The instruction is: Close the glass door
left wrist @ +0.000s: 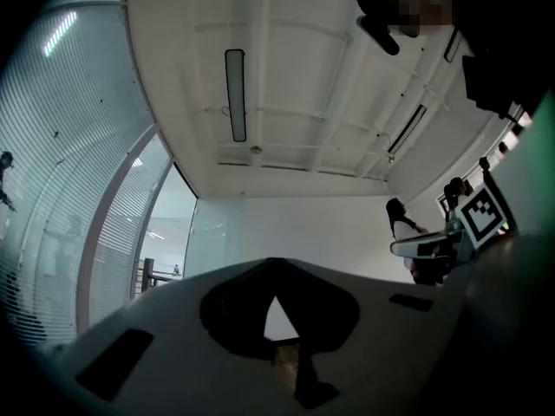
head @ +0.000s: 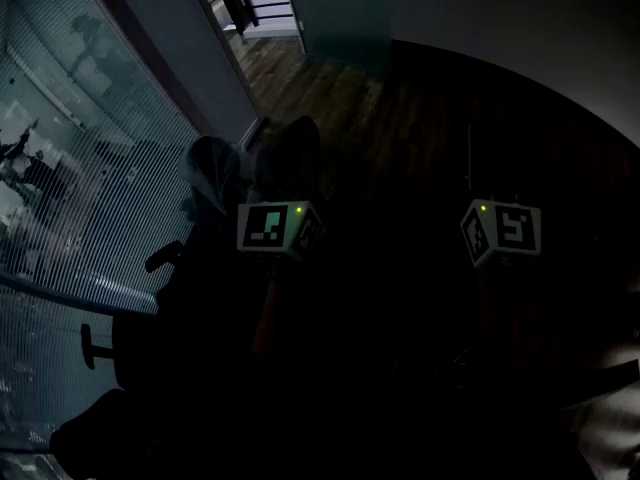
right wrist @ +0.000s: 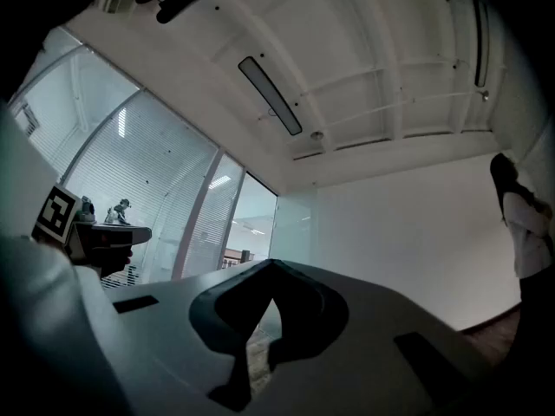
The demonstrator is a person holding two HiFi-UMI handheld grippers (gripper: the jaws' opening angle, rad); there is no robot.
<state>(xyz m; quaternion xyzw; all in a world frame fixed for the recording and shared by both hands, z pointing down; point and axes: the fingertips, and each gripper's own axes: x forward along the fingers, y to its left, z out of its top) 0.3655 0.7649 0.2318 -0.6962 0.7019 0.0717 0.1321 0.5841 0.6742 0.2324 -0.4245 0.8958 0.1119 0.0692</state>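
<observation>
My left claw (left wrist: pixel 276 269) has its jaws together, tips meeting, with nothing between them. My right claw (right wrist: pixel 272 269) is the same: closed and empty. I think that suits the job, because a swinging pane wants a push from closed tips rather than a pinch. A handle might call for opening up instead. Both claws tilt slightly upward, so I see more ceiling than floor. I read that as a carrying posture on the way in, not a reach.

In the head view the left cube (head: pixel 280 228) and the right cube (head: pixel 500 230) sit level with each other, the left at 9 o'clock of the right and well apart. Neither claw is committed to the push yet.

The door (right wrist: pixel 293 228) is, as best I judge, the greenish pane at 12 o'clock just above my right tips. It stands beside the opening (right wrist: pixel 247 232), which is at its 9 o'clock, and lies back toward the white wall (right wrist: pixel 399 224). From the left claw it sits at 10 o'clock. I can't be sure it isn't a fixed side panel. It is well apart from both claws and untouched. The blind wall (head: pixel 90 168) runs along at 9 o'clock. A person (right wrist: pixel 520 224) stands by the wall at 3 o'clock.

I can read no writing anywhere. The only markings are the black-and-white square markers on the cubes, and each cube shows a green light.
</observation>
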